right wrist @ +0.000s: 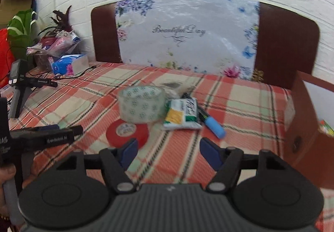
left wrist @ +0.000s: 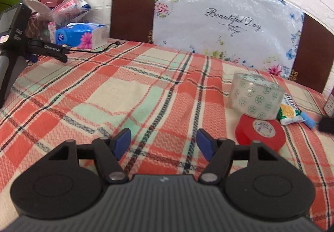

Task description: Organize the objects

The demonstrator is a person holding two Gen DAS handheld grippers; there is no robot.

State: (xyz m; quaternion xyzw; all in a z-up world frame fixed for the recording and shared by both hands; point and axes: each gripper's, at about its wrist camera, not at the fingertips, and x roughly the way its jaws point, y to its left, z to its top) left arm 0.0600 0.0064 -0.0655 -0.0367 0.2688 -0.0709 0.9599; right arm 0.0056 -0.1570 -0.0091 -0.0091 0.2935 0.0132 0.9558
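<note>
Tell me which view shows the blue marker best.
The right wrist view: the marker lies in full sight beside the packet. The left wrist view catches only its blue tip near the right edge.

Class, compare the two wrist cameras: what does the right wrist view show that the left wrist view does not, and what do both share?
Only the right wrist view shows the open brown cardboard box at the table's right edge and the left gripper's black body.

Only the left wrist view shows nothing distinct of its own that I can name with confidence.

Both show the clear patterned tape roll, red tape roll, green-and-yellow packet, blue-capped marker, and plaid tablecloth.
</note>
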